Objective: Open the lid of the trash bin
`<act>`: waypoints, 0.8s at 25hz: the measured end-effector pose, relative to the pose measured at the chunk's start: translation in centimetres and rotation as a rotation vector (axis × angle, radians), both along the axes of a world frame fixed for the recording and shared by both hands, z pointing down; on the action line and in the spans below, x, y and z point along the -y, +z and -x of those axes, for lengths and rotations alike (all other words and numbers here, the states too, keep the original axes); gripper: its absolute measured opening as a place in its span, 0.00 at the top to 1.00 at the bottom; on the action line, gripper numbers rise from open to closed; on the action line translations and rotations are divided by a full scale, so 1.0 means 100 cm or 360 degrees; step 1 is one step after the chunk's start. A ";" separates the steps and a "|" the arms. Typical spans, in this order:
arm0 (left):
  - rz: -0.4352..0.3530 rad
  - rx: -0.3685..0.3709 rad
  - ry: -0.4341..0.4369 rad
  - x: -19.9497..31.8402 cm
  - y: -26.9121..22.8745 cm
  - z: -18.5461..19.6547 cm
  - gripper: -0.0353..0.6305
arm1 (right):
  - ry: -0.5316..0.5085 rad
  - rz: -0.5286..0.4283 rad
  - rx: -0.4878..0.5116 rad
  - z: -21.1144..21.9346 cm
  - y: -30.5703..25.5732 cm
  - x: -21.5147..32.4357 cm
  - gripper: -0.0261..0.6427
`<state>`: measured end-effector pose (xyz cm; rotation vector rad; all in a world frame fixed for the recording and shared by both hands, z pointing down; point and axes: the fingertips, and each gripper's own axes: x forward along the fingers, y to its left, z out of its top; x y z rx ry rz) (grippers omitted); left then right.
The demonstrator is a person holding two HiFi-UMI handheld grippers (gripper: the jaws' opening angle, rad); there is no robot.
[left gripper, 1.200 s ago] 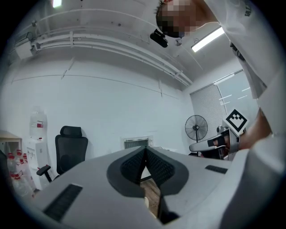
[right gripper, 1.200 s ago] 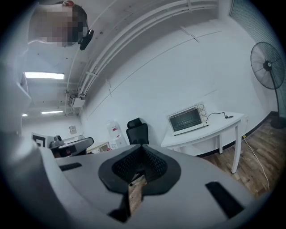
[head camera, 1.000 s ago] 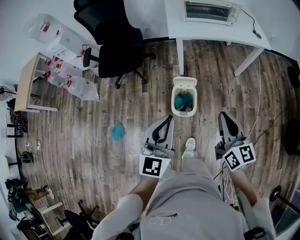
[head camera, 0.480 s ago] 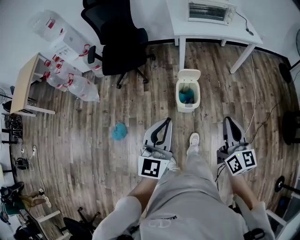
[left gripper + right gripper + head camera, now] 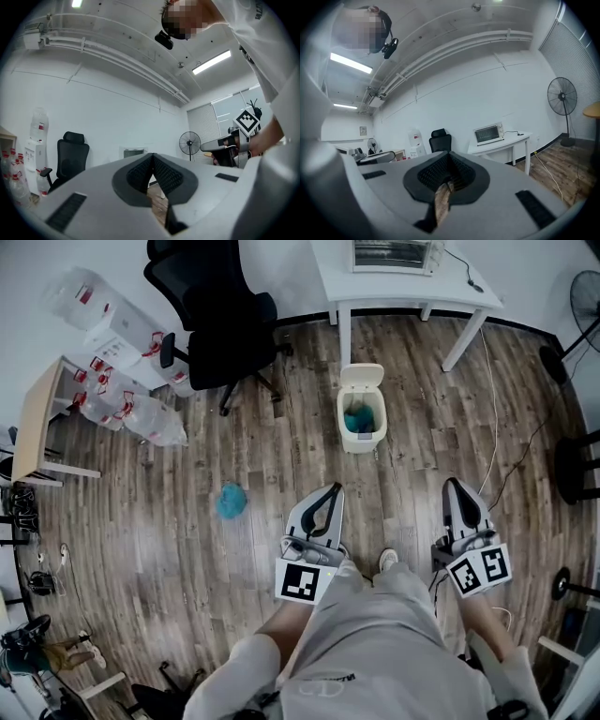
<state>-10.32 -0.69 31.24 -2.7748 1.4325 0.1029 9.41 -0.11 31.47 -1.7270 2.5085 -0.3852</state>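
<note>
On floor [image 5: 281, 456] by desk [image 5: 403, 287] | trash bin [image 5: 361, 435] lid [image 5: 361, 377] up | left hand-held gripper [image 5: 331, 488], right hand-held gripper [image 5: 454, 484] clenched empty | we advise holding clear.

Black chair [image 5: 225, 329] beside white table [image 5: 403, 289] (toaster oven [image 5: 394, 254] on top), blue clump [image 5: 231, 501] apart

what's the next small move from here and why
Probably just lower the grippers: the lid of the trash bin already stands open, blue contents showing, and the left gripper and right gripper are shut, empty, well clear of it.
</note>
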 end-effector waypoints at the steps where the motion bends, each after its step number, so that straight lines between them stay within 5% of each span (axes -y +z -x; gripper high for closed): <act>1: -0.0005 0.0002 0.0003 -0.003 -0.002 -0.005 0.95 | 0.0006 0.0000 0.0001 -0.006 0.000 -0.004 0.94; 20: -0.0049 0.0068 -0.0146 -0.128 -0.025 -0.136 0.95 | -0.0199 -0.0029 0.0100 -0.125 -0.003 -0.108 0.94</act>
